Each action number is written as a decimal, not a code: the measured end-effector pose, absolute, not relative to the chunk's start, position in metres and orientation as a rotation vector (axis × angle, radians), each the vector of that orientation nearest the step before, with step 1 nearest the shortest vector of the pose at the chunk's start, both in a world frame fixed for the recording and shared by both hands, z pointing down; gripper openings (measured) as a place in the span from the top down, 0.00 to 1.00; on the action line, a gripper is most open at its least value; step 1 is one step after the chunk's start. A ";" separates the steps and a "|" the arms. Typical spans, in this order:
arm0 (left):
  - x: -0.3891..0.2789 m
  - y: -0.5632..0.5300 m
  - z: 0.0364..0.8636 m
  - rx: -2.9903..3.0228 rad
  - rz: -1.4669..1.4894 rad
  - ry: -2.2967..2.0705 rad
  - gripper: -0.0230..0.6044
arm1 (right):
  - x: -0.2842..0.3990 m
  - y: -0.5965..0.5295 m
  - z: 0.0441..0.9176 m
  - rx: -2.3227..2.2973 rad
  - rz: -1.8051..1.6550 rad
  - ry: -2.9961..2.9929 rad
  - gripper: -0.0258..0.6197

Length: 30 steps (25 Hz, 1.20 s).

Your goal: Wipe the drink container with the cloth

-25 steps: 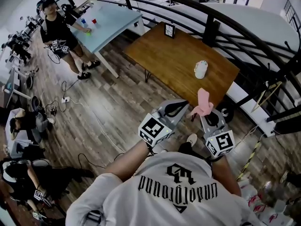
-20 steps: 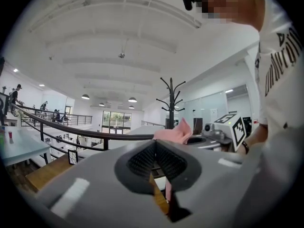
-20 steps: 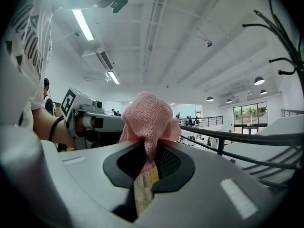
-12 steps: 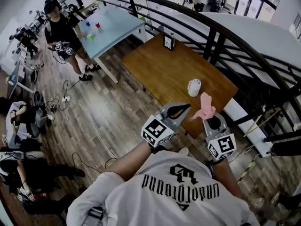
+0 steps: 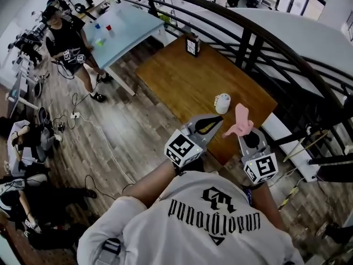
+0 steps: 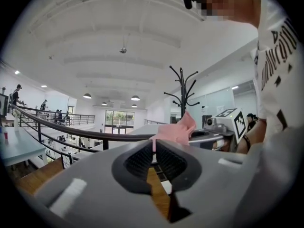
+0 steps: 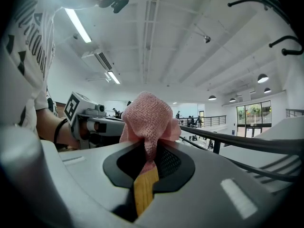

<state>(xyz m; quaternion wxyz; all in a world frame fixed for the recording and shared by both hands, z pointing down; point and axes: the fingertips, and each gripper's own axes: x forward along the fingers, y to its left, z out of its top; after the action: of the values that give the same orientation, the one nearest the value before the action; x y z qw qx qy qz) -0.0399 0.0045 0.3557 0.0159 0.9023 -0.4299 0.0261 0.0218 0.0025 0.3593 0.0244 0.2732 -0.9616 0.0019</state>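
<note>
Right claw point(image 7: 151, 148) clamped on pink cloth point(image 7: 147, 115). Left claw point(image 6: 154, 158) fully closed, empty. White drink container point(image 5: 222, 103) stands upright on wooden bench point(image 5: 176, 76), just ahead of both claws, untouched. Suggest bracing it with the left claw and wiping lightly so it doesn't tip.

- Can't see the lower end of the cloth point(image 7: 148, 115), buried between the pads of the right gripper point(image 7: 150, 151).
- Can't make out a lid or label on the drink container point(image 5: 222, 103): too small in the head view.
- Can't read the small frame point(image 5: 192, 44) at the far corner of the table point(image 5: 182, 76).
- Can't follow the table's near edge behind the left gripper point(image 5: 214, 122).
</note>
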 end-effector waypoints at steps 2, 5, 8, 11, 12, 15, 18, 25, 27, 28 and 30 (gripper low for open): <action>-0.040 -0.009 0.367 2.809 0.083 -1.311 0.88 | 0.023 -0.009 0.364 0.864 0.007 -2.965 0.91; -0.041 -0.028 0.380 2.811 0.097 -1.262 0.88 | 0.024 -0.026 0.368 0.893 0.018 -2.943 0.91; -0.047 -0.049 0.386 2.804 0.095 -1.227 0.85 | 0.024 -0.045 0.373 0.926 0.052 -2.916 0.91; -0.055 -0.074 0.398 2.805 0.121 -1.185 0.80 | 0.020 -0.066 0.383 0.931 0.098 -2.894 0.91; -0.056 -0.081 0.403 2.808 0.141 -1.161 0.76 | 0.017 -0.071 0.386 0.926 0.107 -2.889 0.91; -0.062 -0.101 0.420 2.818 0.184 -1.107 0.70 | 0.011 -0.088 0.401 0.928 0.141 -2.871 0.91; -0.064 -0.115 0.440 2.826 0.211 -1.068 0.62 | 0.013 -0.100 0.419 0.950 0.198 -2.842 0.91; -0.068 -0.153 0.500 2.883 0.312 -0.949 0.49 | 0.010 -0.131 0.458 0.984 0.299 -2.767 0.91; -0.067 -0.166 0.517 2.890 0.334 -0.917 0.44 | 0.008 -0.141 0.467 0.991 0.305 -2.752 0.91; -0.066 -0.171 0.526 2.895 0.353 -0.903 0.42 | 0.007 -0.145 0.472 0.996 0.314 -2.743 0.91; -0.064 -0.178 0.545 2.901 0.397 -0.872 0.40 | 0.007 -0.150 0.483 1.010 0.343 -2.720 0.91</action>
<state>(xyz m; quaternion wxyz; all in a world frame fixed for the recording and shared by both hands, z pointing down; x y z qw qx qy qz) -0.0636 -0.1776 0.5445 0.0432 0.9487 -0.2850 0.1298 0.0070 -0.1495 0.4829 0.1097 0.3436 -0.9254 0.1167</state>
